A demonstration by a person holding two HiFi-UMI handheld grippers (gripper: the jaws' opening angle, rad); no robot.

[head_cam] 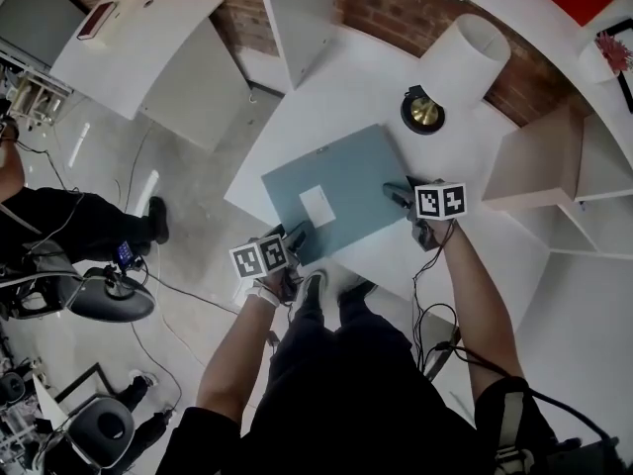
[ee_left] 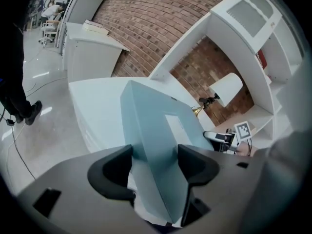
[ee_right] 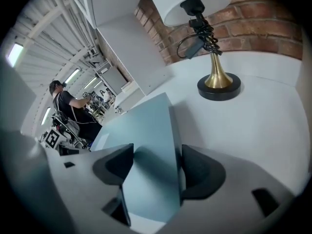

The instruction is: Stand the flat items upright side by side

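Teal-grey, the flat item [head_cam: 336, 191] lies flat on the white surface [head_cam: 465, 255], near the lamp [head_cam: 423, 112]. The left hand-held gripper [ee_left: 153, 152] and the right hand-held gripper [ee_right: 157, 154] each straddle one of its corners, jaws wide and clamping nothing. A white shelf unit [ee_left: 243, 28] holds a small red thing [ee_left: 262, 58] in one compartment.

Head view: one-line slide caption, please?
Left claw and right claw, both open, straddle adjacent corners of the blue-grey flat item lying on the white table.
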